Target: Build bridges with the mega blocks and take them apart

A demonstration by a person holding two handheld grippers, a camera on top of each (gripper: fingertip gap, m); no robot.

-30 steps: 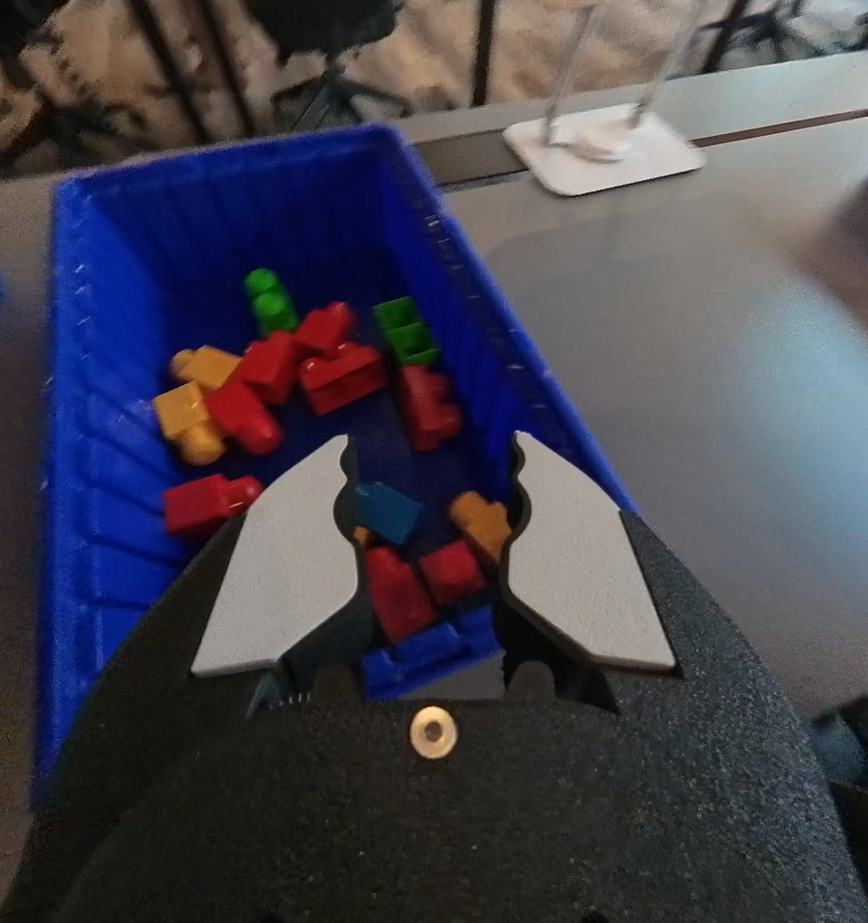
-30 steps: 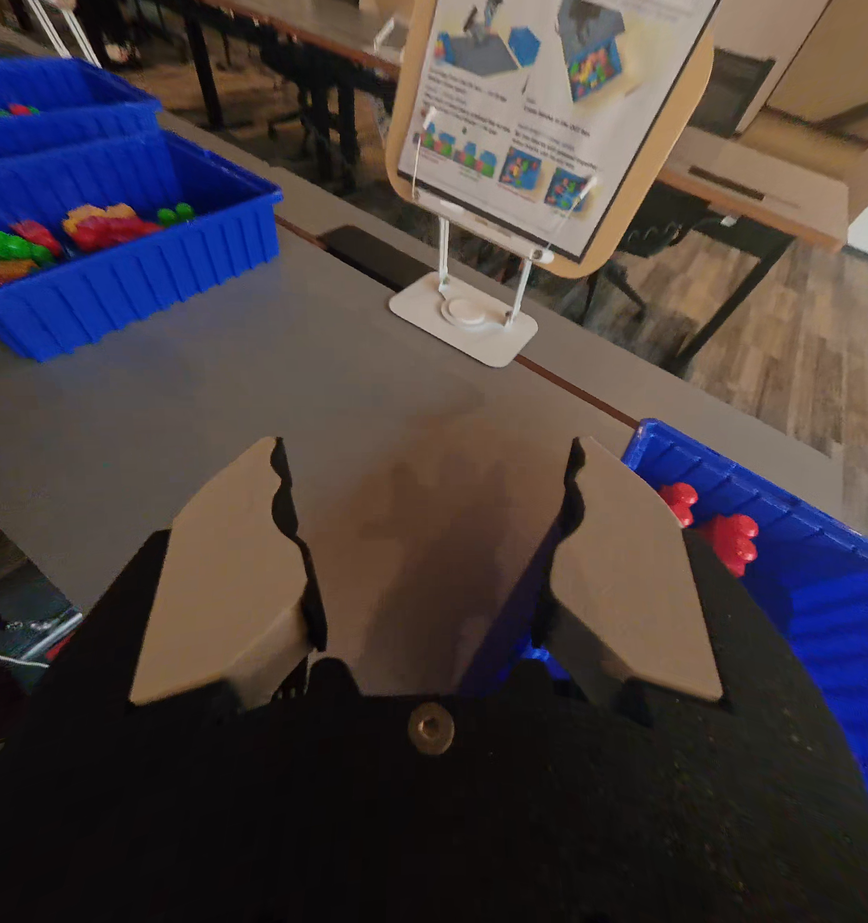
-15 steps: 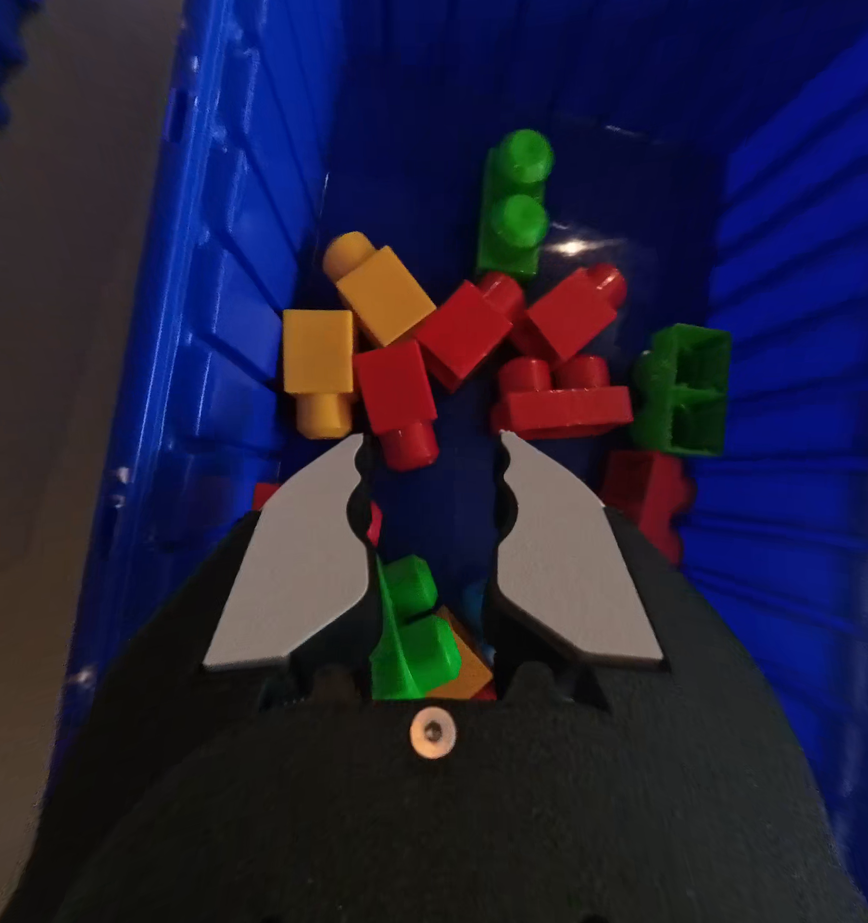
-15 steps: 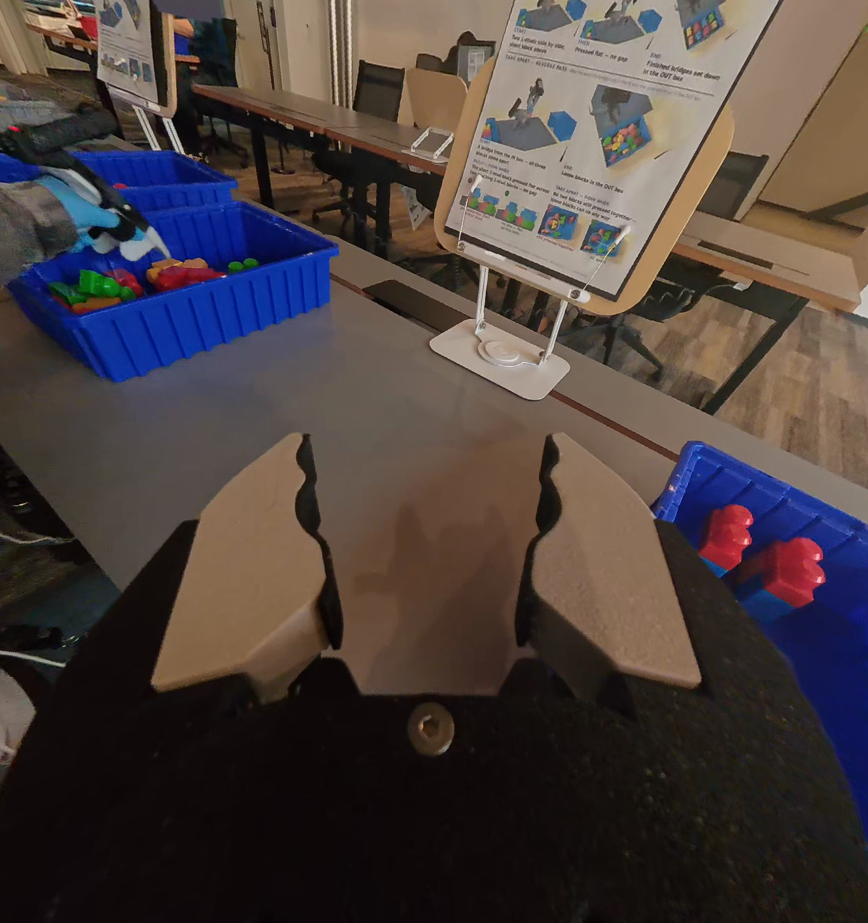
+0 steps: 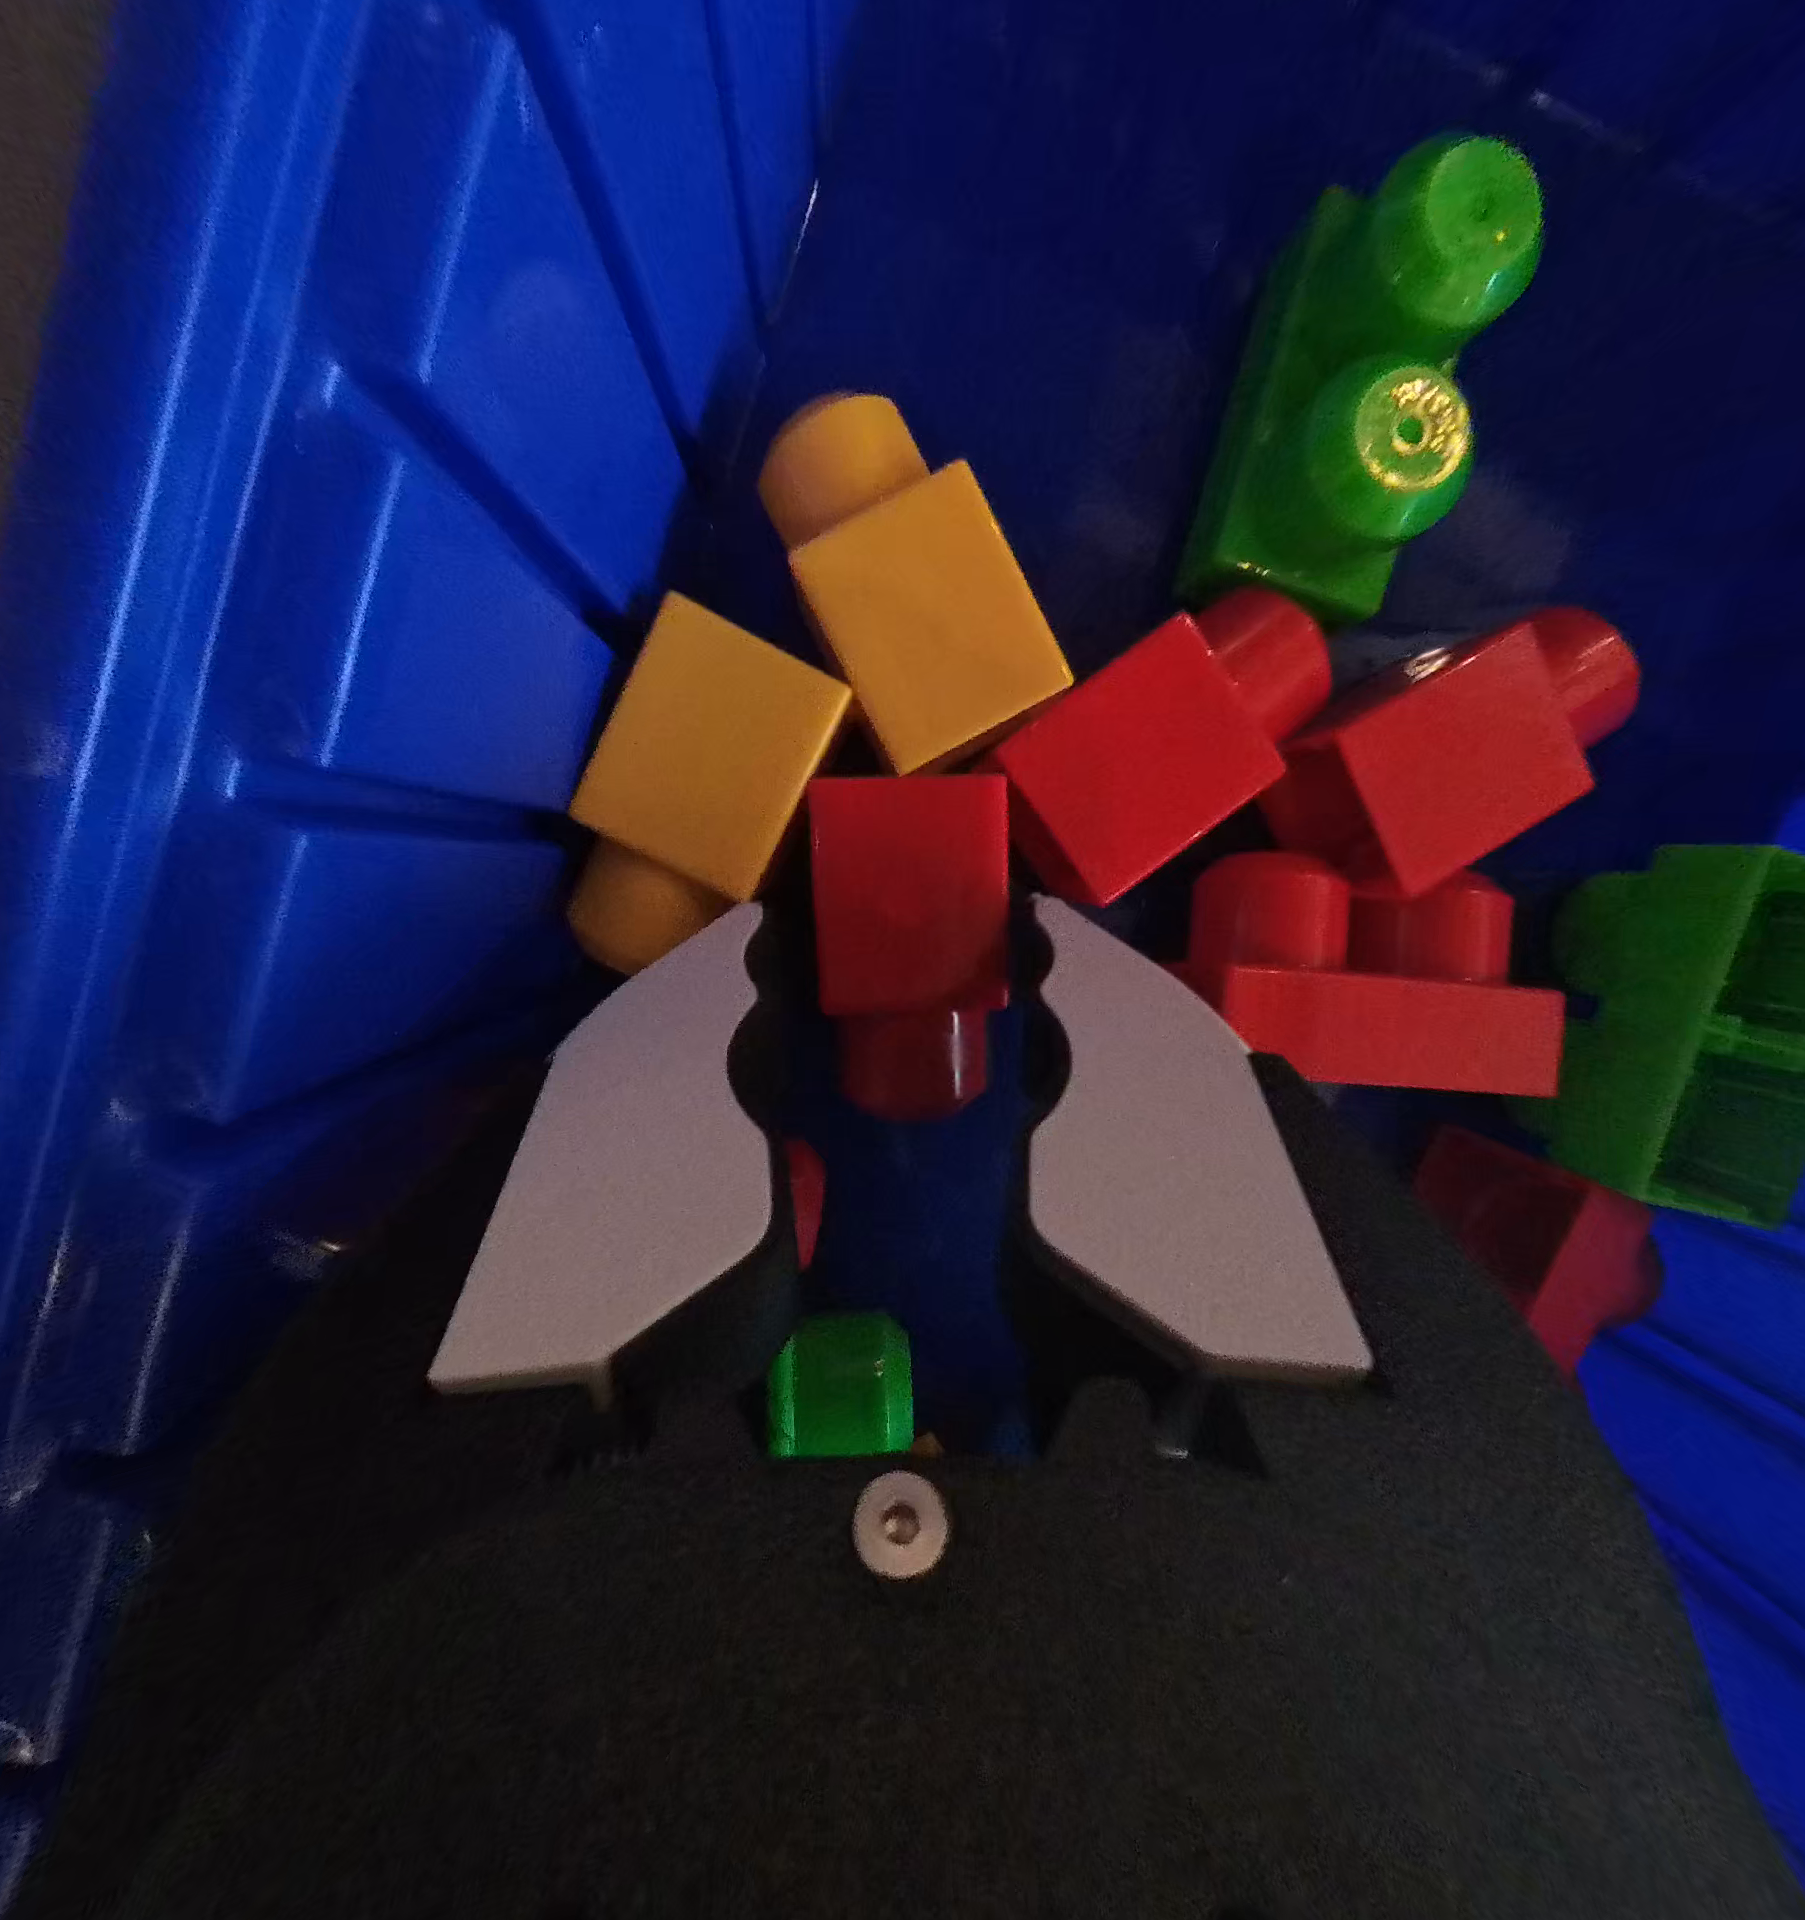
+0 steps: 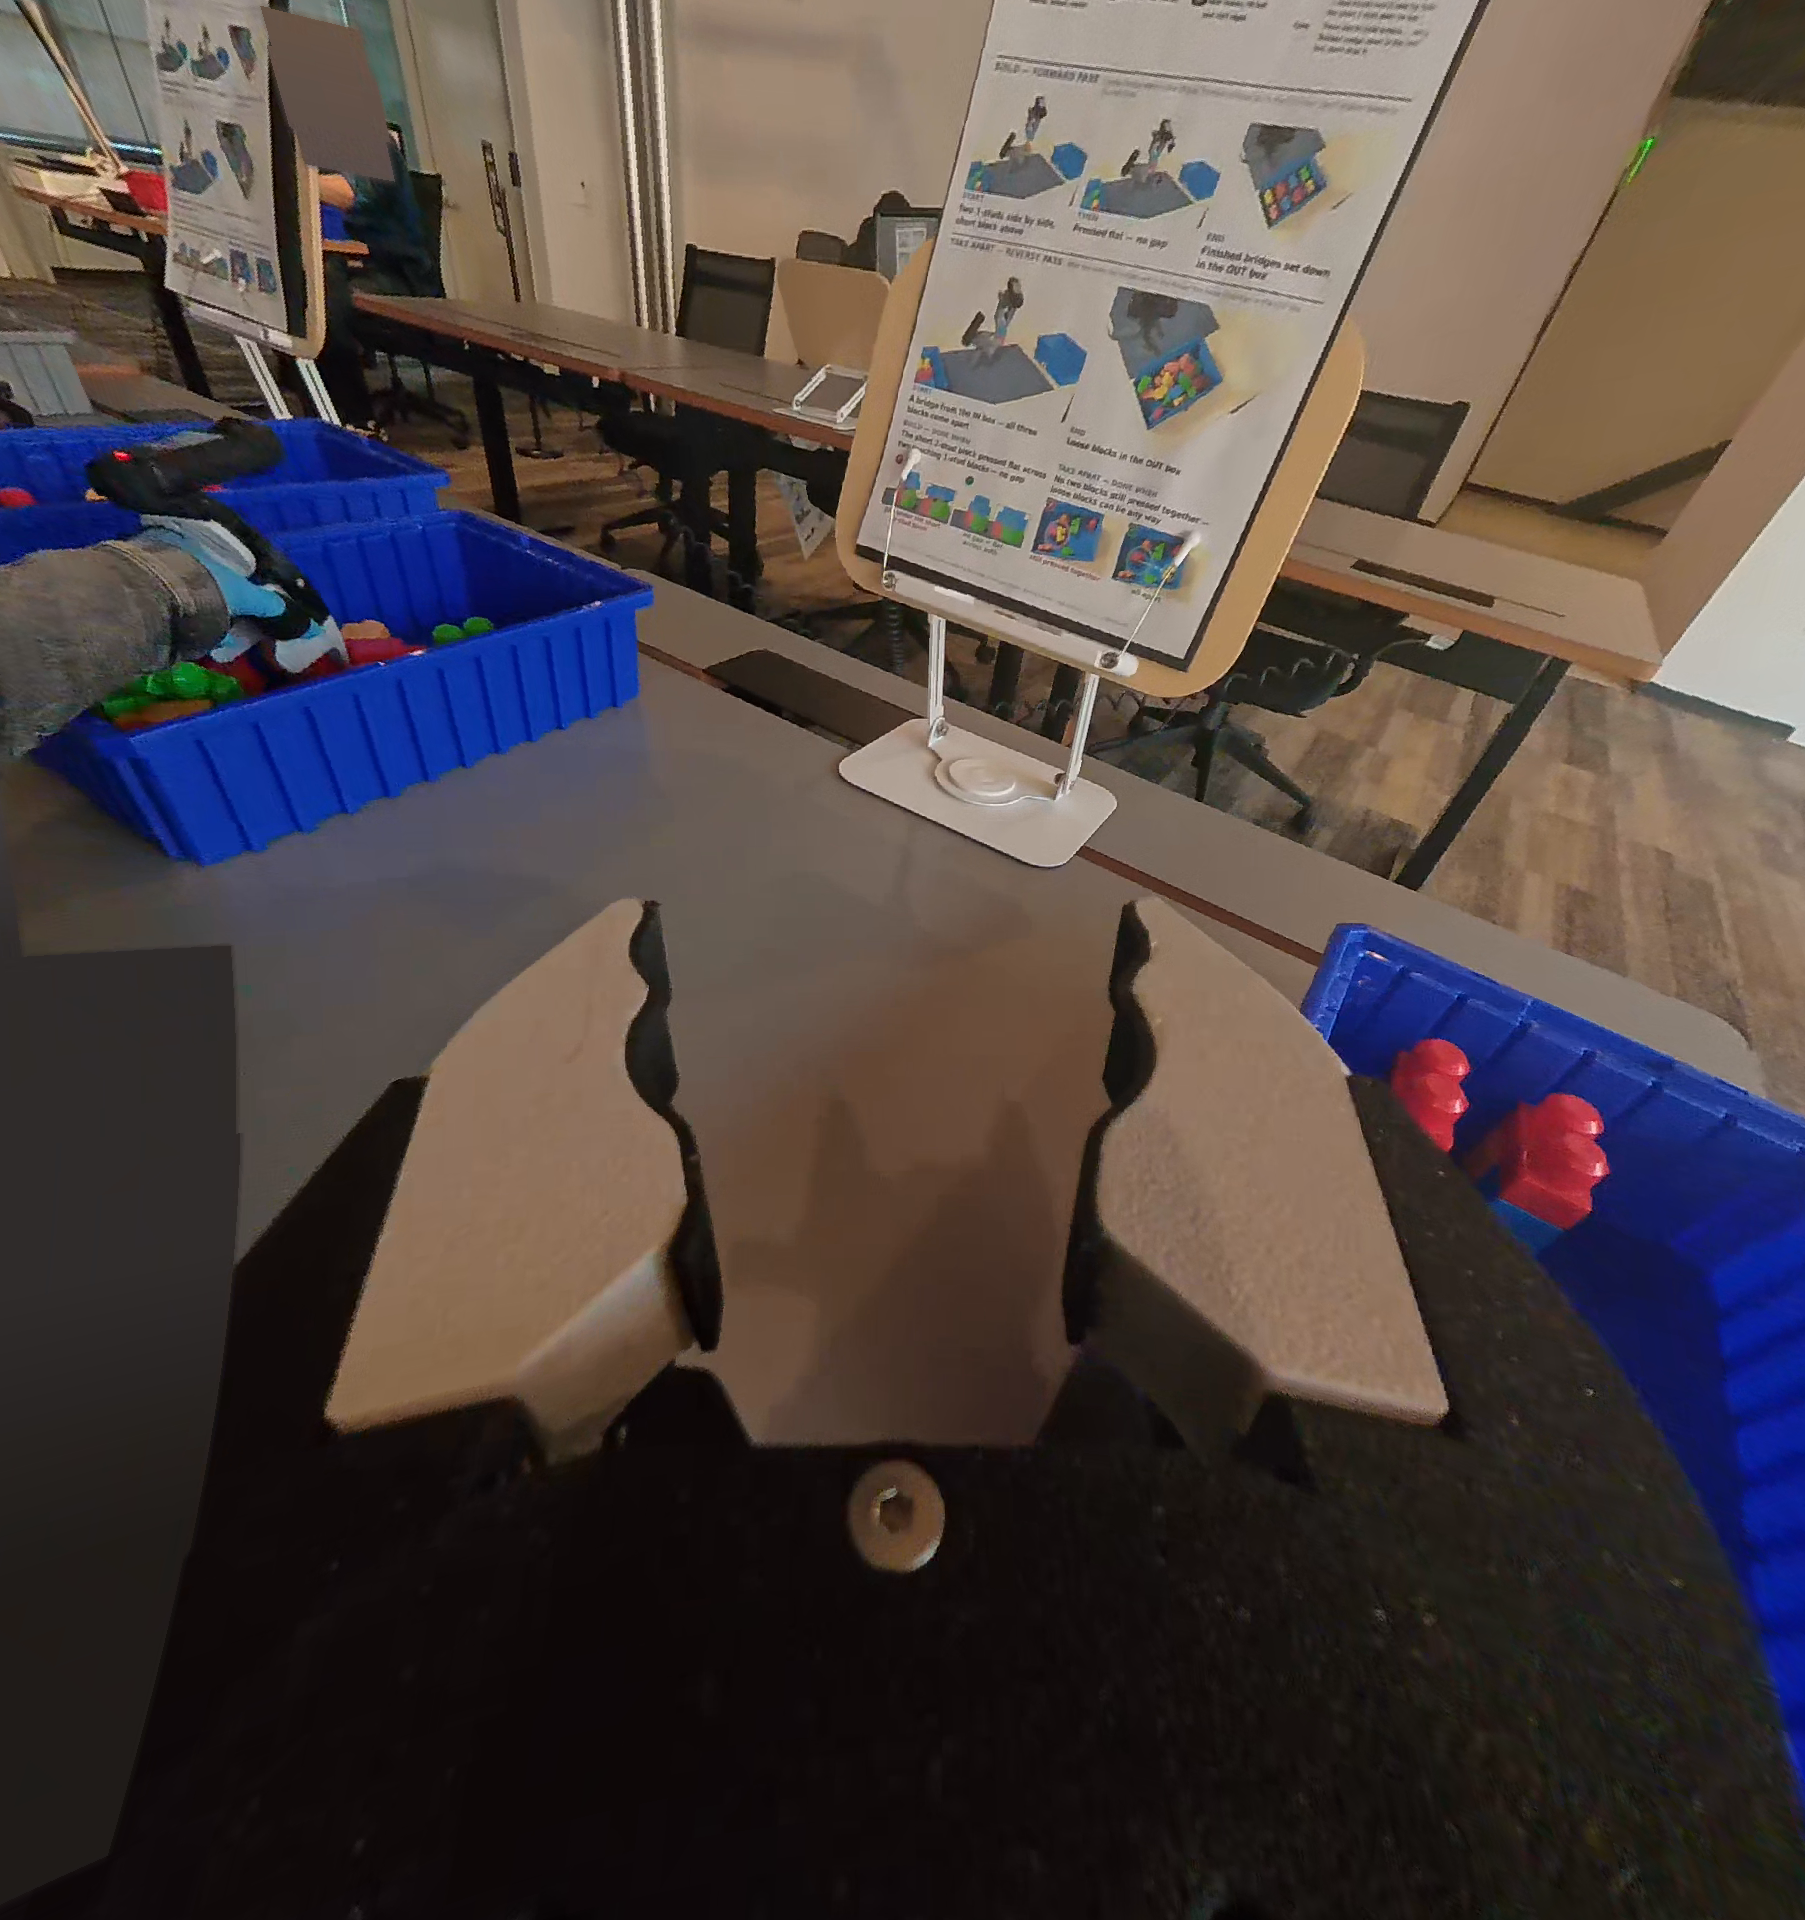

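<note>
My left gripper [image 5: 898, 925] is down inside a blue bin [image 5: 358, 623], open, with its fingertips on either side of a red one-stud block [image 5: 908, 883] whose stud points toward me. I cannot tell if the pads touch it. Two yellow blocks [image 5: 711, 748] lie just left of it, more red blocks [image 5: 1137, 769] just right. A green two-stud block [image 5: 1334, 416] lies farther back. My right gripper [image 6: 887, 925] is open and empty above the grey table [image 6: 586, 894].
Another green block [image 5: 1729, 1029] lies at the right of the bin, and one [image 5: 841, 1382] under my left gripper. The right wrist view shows a second blue bin [image 6: 1708, 1091] with red blocks [image 6: 1542, 1153], an instruction stand [image 6: 981, 779], and a sleeved arm [image 6: 77, 634] over the left bin [image 6: 358, 727]. The tips of one gripper are about 80 cm away from the tips of the other. From the left gripper's tips to the green two-stud block [image 5: 1334, 416] is close to 9 cm.
My left gripper has gone from above the bin down into it and forward, up to the red one-stud block. My right gripper has tilted up a little and its jaws have narrowed slightly.
</note>
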